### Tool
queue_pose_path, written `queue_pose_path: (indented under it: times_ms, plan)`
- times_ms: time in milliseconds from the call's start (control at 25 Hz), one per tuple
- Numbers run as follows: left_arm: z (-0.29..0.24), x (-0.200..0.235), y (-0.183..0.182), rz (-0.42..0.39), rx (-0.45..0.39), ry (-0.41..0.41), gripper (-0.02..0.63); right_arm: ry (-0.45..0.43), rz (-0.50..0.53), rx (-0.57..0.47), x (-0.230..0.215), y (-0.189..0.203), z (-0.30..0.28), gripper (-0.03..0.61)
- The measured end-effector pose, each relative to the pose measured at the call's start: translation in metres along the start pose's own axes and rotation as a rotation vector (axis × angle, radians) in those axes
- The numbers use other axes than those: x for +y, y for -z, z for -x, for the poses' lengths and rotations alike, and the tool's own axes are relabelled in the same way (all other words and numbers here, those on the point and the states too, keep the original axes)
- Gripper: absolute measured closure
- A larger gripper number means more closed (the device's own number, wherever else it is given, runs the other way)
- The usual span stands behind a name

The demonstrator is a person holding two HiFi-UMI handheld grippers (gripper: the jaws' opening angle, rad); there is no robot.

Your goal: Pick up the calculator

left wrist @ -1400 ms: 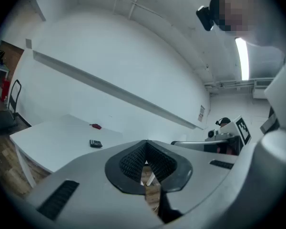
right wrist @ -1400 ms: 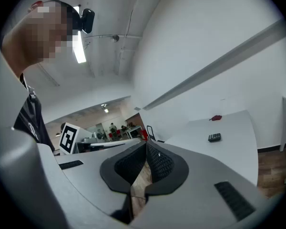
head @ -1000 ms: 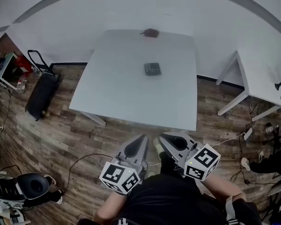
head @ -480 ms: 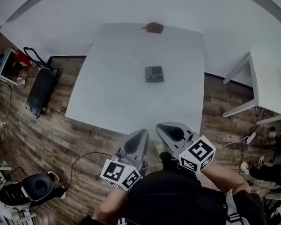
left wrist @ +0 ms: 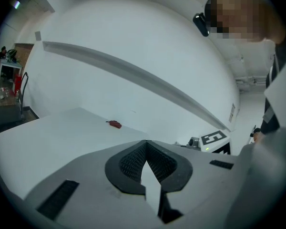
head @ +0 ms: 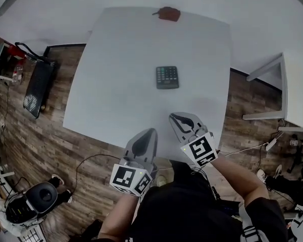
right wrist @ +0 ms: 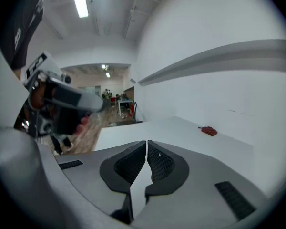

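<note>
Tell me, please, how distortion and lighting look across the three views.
Head view: fisheye bends the table, light even, calculator sharp. Left gripper view: wall rail curves into an arc, corners dark. Right gripper view: ceiling lamp glares, left side blurred.

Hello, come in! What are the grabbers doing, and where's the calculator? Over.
Left gripper shut, empty. Right gripper shut, empty. Calculator flat on table, untouched. Nothing between; red thing at far edge.
</note>
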State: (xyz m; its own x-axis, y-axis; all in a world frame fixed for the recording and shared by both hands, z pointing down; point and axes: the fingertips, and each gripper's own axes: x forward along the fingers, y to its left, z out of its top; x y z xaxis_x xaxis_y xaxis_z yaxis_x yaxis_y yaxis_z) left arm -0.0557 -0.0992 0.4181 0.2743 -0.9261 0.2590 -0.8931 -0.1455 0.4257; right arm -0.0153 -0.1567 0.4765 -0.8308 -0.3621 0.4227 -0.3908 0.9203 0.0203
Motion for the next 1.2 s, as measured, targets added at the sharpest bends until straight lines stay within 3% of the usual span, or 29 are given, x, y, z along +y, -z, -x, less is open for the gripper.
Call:
queue_pose_path:
  times_ms: [360,600,880,1200]
  plan:
    - [-0.013,0.022,0.025,0.056,0.086,-0.065,0.607,0.131,0.496,0.202,-0.05,0.093,-0.092,0.56]
    - [-0.005,0.037,0.034,0.091,0.109,-0.123,0.607,0.132,0.758,0.291,-0.065,0.131,-0.135,0.485]
    - [0.002,0.05,0.037,0.118,0.11,-0.174,0.607,0.144,0.986,0.298,-0.072,0.154,-0.168,0.446]
    - [0.013,0.057,0.045,0.143,0.115,-0.211,0.607,0.198,1.099,0.326,-0.083,0.169,-0.185,0.463]
